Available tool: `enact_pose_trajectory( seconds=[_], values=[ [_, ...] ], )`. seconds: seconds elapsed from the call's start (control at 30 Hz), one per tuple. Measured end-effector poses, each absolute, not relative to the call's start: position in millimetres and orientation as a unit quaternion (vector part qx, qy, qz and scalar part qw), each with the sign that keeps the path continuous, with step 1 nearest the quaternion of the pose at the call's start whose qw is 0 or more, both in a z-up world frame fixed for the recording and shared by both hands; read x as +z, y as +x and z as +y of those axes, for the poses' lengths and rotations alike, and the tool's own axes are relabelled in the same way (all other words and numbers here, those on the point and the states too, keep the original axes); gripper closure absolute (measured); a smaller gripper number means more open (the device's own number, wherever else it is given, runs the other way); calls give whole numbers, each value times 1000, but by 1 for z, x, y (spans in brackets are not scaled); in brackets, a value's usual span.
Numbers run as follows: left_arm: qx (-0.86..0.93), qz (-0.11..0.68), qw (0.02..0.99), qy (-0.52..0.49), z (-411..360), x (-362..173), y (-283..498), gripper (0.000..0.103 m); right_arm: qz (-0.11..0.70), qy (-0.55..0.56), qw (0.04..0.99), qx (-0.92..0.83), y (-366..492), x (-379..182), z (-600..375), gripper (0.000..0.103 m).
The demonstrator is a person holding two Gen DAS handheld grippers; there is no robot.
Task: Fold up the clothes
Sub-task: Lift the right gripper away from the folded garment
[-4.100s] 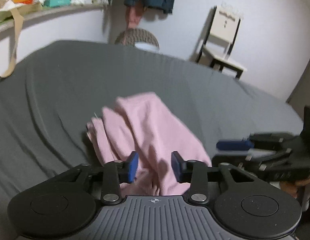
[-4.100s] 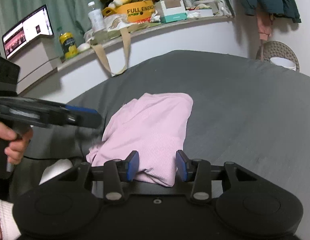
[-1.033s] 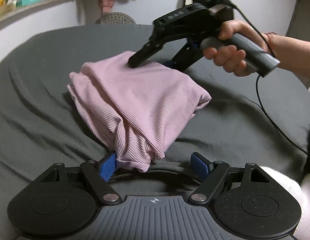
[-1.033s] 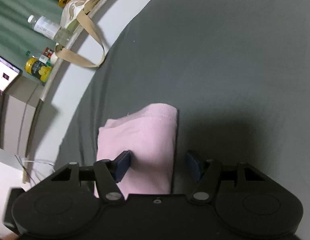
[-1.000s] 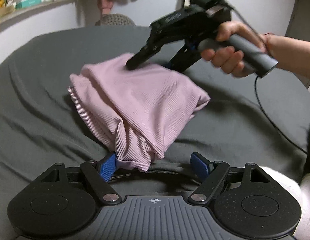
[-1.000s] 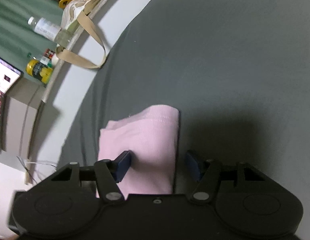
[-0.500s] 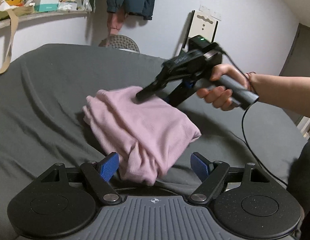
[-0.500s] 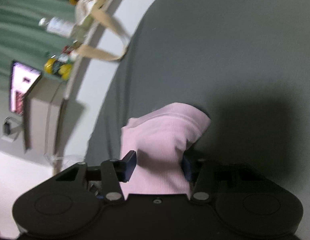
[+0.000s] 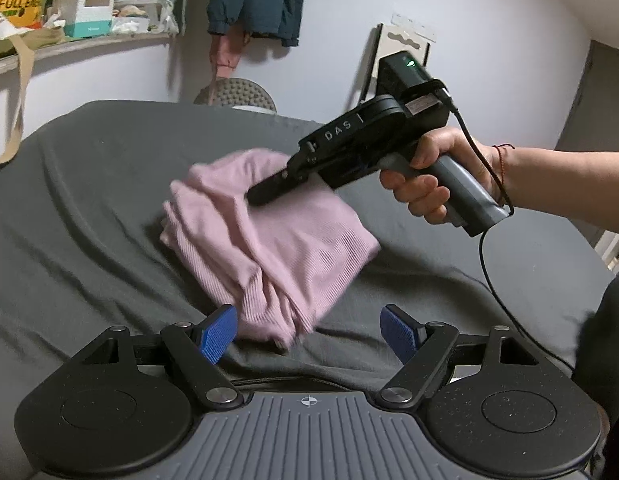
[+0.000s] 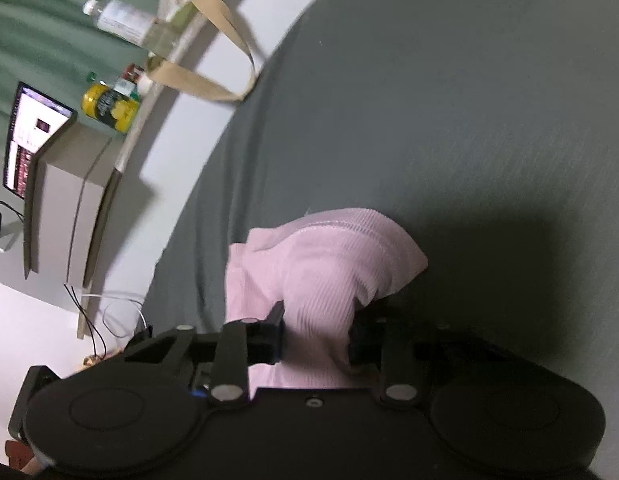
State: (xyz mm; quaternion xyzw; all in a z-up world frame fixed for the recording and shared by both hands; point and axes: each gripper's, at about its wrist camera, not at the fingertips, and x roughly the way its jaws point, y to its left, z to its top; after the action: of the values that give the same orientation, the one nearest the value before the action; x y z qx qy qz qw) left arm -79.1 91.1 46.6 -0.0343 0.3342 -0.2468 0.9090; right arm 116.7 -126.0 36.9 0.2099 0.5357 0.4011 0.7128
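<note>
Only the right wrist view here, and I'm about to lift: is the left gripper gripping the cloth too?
Observer: No. The left gripper is open. The near end of the cloth lies between its fingers, unpinched.
Operator: Is my cable on the cloth?
Observer: No. The cable trails from the right gripper, whose jaws have just been closing on the cloth. It runs over the sheet beside the cloth, apart from it.

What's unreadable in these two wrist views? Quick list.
- Right gripper, right wrist view: its fingers have just been closing on the pink garment; the cloth covers the pads.
- Pink garment, left wrist view: far end motion-blurred, partly behind the right gripper.
- Yellow bag lettering, left wrist view: cut off by the edge.
- Screen, right wrist view: text too small.
</note>
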Motion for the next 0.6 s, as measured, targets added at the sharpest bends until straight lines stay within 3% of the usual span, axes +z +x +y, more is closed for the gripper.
enact_pose_trajectory(
  seconds=[0.27, 0.6],
  values=[
    [-228, 319, 917, -76, 106, 60, -89, 24, 453, 164, 803, 351, 126, 76, -112, 81],
    [-237, 316, 914, -88, 104, 70, -89, 24, 393, 314, 846, 177, 228, 61, -158, 81]
  ],
)
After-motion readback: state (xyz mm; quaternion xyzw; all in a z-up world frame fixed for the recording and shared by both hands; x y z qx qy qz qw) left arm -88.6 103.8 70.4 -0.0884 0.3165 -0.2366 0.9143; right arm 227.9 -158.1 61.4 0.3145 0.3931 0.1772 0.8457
